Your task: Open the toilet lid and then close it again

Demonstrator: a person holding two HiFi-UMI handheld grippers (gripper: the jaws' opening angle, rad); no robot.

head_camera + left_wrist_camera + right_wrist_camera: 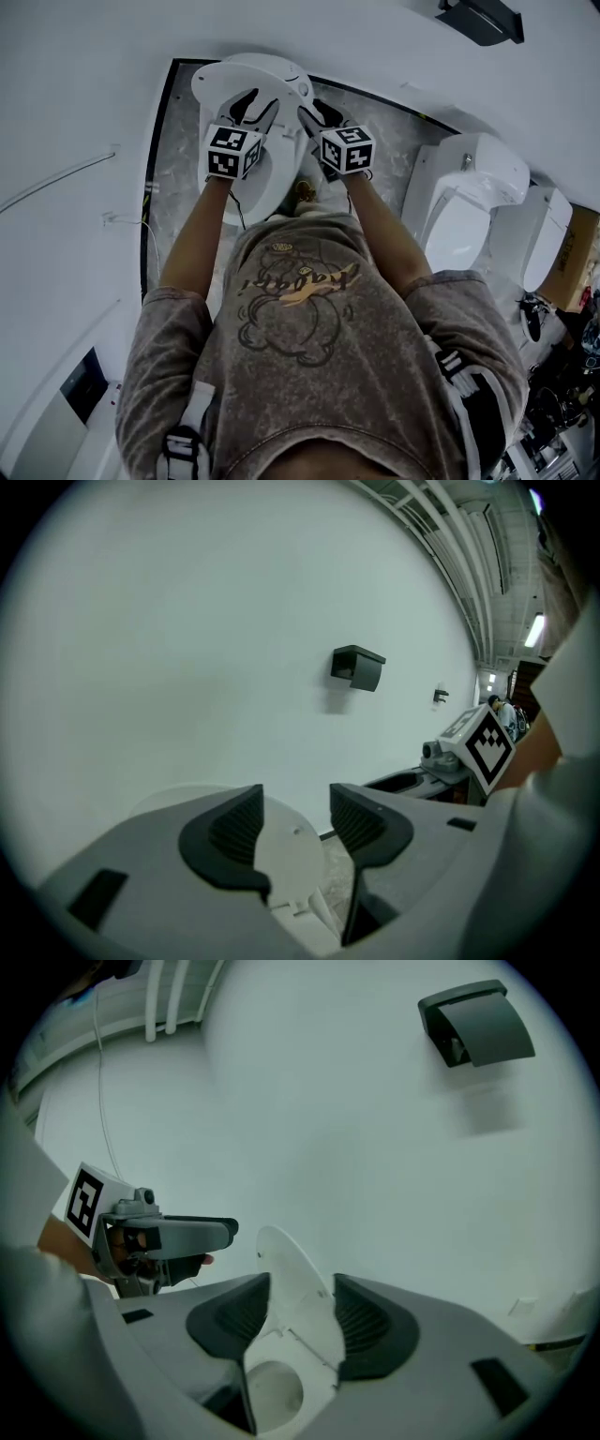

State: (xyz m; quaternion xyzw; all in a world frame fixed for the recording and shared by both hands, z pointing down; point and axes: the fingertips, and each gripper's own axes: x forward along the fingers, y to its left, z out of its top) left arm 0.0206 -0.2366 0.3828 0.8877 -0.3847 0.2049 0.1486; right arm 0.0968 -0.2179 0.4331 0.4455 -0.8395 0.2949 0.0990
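The white toilet stands against the wall below me, its lid (246, 77) raised and leaning back over the bowl (267, 183). My left gripper (249, 105) is open in front of the lid's middle. My right gripper (317, 114) is open beside the lid's right edge. In the left gripper view the open jaws (295, 822) frame the lid's (281, 850) white face, with nothing between the pads. The right gripper view shows the upright lid (295, 1288) and the bowl (272, 1391) beyond its open jaws (302, 1312), and the left gripper (220, 1232) is at left.
Two white urinals (464, 202) (548, 234) stand to the right of the toilet. A black box (483, 19) hangs on the white wall above them. Grey marbled floor (173, 169) surrounds the toilet base. A cardboard box (574, 262) sits at far right.
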